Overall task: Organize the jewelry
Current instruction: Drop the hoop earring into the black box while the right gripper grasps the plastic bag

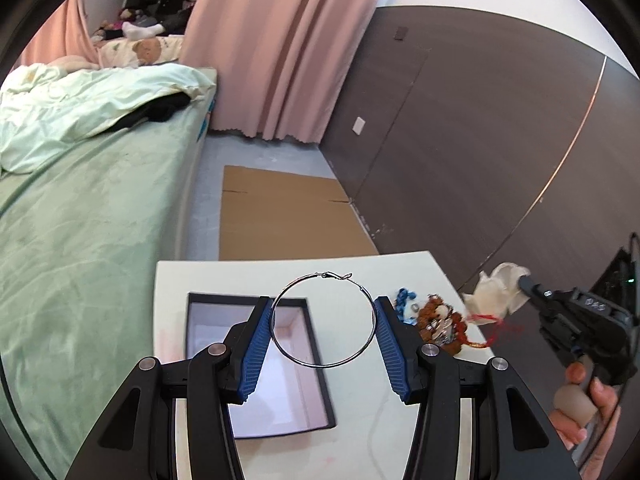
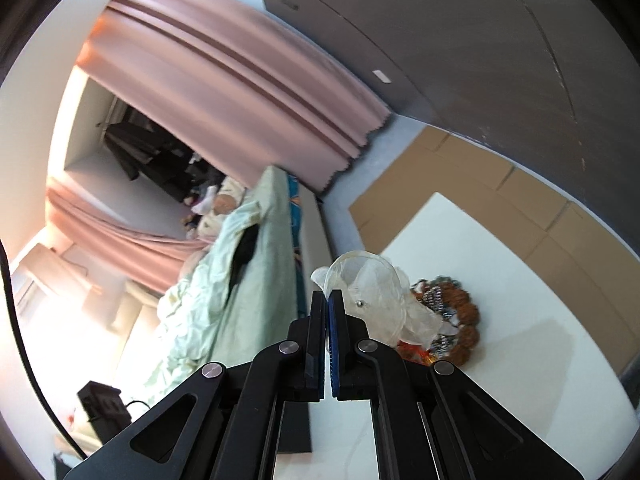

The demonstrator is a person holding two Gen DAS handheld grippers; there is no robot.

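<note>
My left gripper [image 1: 324, 308] is shut on a large silver hoop earring [image 1: 298, 280], its blue pads pressing the ring's two sides, above the right edge of an open black jewelry box [image 1: 256, 364] on the white table [image 1: 400, 268]. A pile of jewelry [image 1: 438, 322] lies at the table's right side, with orange beads, silver pieces and a blue item. My right gripper [image 2: 328, 296] is shut on a small clear plastic pouch [image 2: 372, 292], held above that pile [image 2: 452, 320]. It also shows in the left wrist view [image 1: 524, 280], holding the pouch [image 1: 496, 292].
A bed with a green sheet [image 1: 80, 208] stands left of the table. Flattened cardboard [image 1: 288, 216] lies on the floor beyond the table. A dark wood wall [image 1: 480, 140] runs along the right. Pink curtains [image 1: 280, 40] hang behind.
</note>
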